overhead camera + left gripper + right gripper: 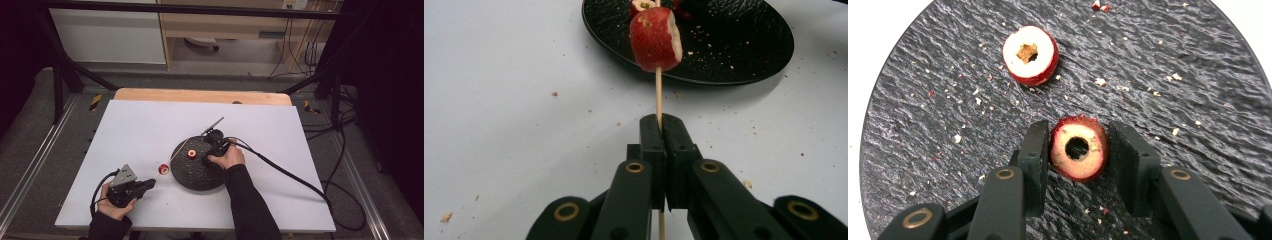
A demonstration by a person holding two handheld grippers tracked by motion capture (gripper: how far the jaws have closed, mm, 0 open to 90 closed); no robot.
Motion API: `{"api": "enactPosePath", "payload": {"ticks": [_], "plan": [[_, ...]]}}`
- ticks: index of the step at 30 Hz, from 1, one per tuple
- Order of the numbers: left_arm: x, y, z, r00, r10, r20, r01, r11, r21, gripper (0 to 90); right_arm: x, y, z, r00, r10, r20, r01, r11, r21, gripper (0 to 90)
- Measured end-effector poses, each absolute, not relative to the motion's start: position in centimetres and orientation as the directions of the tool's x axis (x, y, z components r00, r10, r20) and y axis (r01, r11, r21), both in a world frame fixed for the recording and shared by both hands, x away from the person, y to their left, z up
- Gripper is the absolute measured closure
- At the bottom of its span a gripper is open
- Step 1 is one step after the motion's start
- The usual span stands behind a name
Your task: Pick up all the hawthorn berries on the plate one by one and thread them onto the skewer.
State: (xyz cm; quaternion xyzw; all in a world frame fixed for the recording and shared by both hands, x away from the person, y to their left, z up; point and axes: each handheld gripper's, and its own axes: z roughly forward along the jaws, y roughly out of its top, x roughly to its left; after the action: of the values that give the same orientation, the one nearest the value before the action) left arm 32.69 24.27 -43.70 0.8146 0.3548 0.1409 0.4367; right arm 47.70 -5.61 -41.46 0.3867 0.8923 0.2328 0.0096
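Note:
My left gripper (150, 184) (663, 131) is shut on a thin wooden skewer (658, 95) near the table's front left. A red-skinned fruit slice (163, 169) (655, 40) is threaded on the skewer, just off the left rim of a round black plate (197, 177) (1173, 100). My right gripper (207, 156) (1078, 150) points down onto the plate. Its jaws are closed on a cored red fruit ring (1088, 165) that lies flat there. A second cored ring (192, 154) (1029, 55) lies loose on the plate beyond it.
Crumbs litter the plate and the white table (130, 130). A thin grey tool (214, 125) lies at the plate's far edge. The right gripper's cable (290, 172) trails off to the right. A wooden board (200, 95) runs along the table's back.

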Motion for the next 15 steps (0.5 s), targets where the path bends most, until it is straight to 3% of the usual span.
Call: {"api": "enactPosePath", "payload": {"ticks": [15], "plan": [[32.6, 24.2, -43.7, 0.709, 0.701, -0.076, 0.452, -0.37, 0.812, 88.5, 46.6, -6.1, -39.5, -0.682, 0.704, 0.196, 0.696, 0.543, 0.47, 62.5]]}}
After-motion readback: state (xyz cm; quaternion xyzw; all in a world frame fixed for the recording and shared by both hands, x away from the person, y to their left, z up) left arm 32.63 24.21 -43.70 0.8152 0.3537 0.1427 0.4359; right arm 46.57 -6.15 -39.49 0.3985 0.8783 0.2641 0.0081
